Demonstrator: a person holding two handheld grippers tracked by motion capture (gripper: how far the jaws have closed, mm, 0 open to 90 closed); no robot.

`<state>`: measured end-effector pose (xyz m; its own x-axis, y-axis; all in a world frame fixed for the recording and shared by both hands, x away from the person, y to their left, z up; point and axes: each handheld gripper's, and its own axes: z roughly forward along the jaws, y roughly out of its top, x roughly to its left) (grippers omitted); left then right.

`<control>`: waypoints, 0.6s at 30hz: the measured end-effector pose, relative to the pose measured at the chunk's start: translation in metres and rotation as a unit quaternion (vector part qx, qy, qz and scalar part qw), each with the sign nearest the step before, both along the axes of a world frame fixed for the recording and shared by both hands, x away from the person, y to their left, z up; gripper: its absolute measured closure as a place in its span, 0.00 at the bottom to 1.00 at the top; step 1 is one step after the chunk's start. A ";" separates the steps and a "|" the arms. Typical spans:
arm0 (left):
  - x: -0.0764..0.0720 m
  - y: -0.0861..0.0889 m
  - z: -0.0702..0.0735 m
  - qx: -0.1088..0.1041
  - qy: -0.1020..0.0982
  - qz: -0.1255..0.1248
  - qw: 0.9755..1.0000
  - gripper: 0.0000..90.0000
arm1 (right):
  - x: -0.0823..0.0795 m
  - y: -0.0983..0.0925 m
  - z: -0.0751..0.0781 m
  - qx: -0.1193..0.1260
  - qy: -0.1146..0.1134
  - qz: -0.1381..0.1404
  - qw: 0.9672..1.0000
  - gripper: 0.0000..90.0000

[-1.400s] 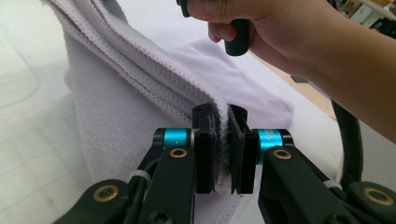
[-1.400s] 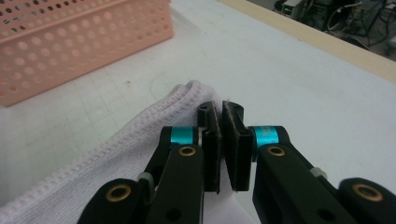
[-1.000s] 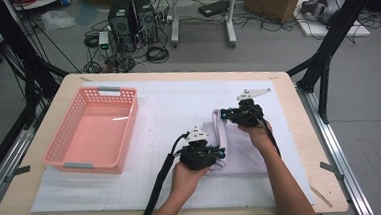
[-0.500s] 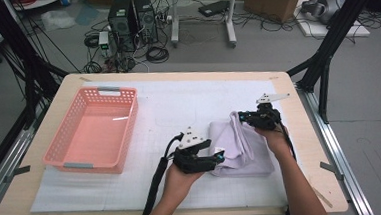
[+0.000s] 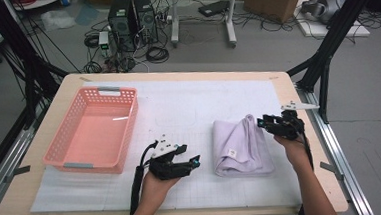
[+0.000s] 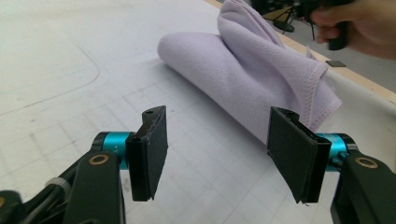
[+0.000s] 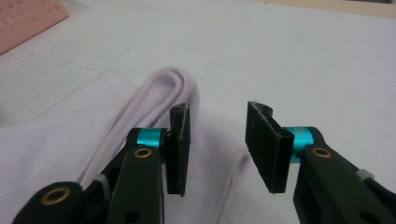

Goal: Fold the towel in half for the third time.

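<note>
the folded lilac towel [image 5: 243, 147] lay between both grippers: the left gripper [image 5: 194, 162] stood just beside it, wide open and empty; the right gripper [image 5: 262, 122], jaws just opened, hovered over its edge, gripping nothing.

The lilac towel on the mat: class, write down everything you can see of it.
The lilac towel is soft terry-like cloth with stitched hems and a small white label on top. It lies folded over on the white gridded mat, its rounded fold toward the near edge, one corner puckered upward at the far right. The right gripper has just opened over that corner; whether it touches is unclear. The left gripper is open beside it, apart.
</note>
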<state>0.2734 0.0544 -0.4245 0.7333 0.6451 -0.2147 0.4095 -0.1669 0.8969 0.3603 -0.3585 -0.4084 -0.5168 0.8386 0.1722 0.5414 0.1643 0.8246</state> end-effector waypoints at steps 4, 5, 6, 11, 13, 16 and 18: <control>-0.003 0.011 -0.008 -0.004 0.002 0.003 1.000 0.43 | -0.030 -0.007 0.001 -0.001 -0.001 -0.008 1.000 0.60; -0.004 0.014 -0.009 -0.003 0.002 0.003 1.000 0.43 | -0.039 -0.006 0.000 -0.005 -0.002 -0.007 1.000 0.59; -0.005 0.017 -0.011 -0.003 0.002 0.004 1.000 0.43 | -0.047 -0.005 -0.001 -0.008 -0.005 -0.004 1.000 0.59; -0.006 0.029 -0.016 0.000 0.000 0.010 1.000 0.42 | -0.077 0.011 -0.010 -0.016 0.003 0.022 1.000 0.52; -0.006 0.033 -0.015 -0.004 -0.004 0.014 1.000 0.42 | -0.085 0.019 -0.014 -0.015 0.006 0.033 0.999 0.52; -0.007 0.036 -0.014 -0.009 -0.006 0.018 1.000 0.42 | -0.090 0.028 -0.024 -0.024 0.025 0.041 0.999 0.57; -0.008 0.037 -0.014 -0.009 -0.007 0.019 1.000 0.42 | -0.090 0.028 -0.031 -0.016 0.047 0.051 0.997 0.83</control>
